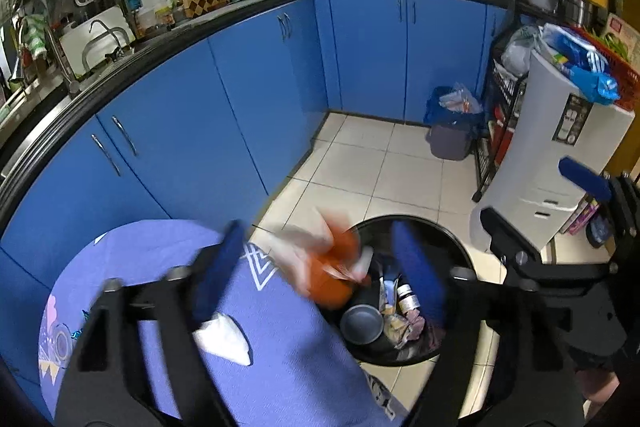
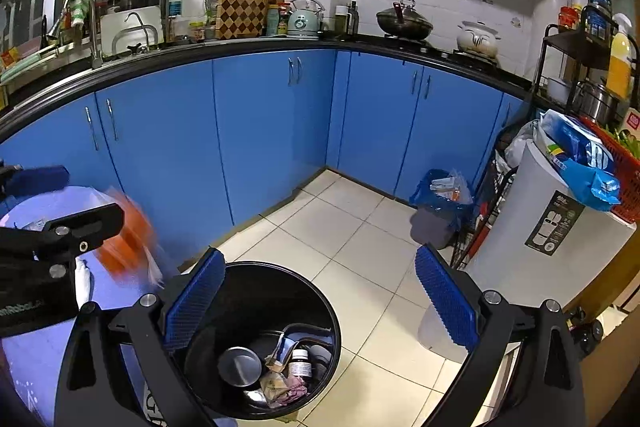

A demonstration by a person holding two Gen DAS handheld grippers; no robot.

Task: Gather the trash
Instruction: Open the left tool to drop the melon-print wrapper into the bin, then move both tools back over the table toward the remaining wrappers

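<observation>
A blurred orange-and-white plastic wrapper [image 1: 326, 261] hangs in mid-air between the wide-spread blue-padded fingers of the left gripper [image 1: 320, 275], touching neither pad, at the 10 o'clock rim of a round black plastic trash bin [image 1: 452, 241] on the pale tiled kitchen floor [image 1: 380, 163]. The left jaws stand well apart and have hold of nothing.

In the right wrist view the same wrapper [image 2: 128, 243] shows as an orange smear at 9 o'clock, just beside the black frame of the left gripper [image 2: 76, 227]. The right gripper [image 2: 320, 301] is spread to its widest over the bin [image 2: 320, 307], its ridged blue pads [image 2: 196, 301] bare and gripping nothing.

Inside the bin lie a round grey metal lid [image 2: 239, 366], a small brown glass bottle with a white label [image 2: 300, 363] and crumpled paper scraps [image 2: 280, 385]. A round table under a purple patterned cloth [image 1: 260, 327] touches the bin at its 9 o'clock side, with a white crumpled tissue [image 1: 224, 341] lying on it. Blue cabinet doors [image 2: 272, 123] curve behind, and a second small bin lined with a blue bag [image 2: 438, 205] stands at 2 o'clock, well apart.
</observation>
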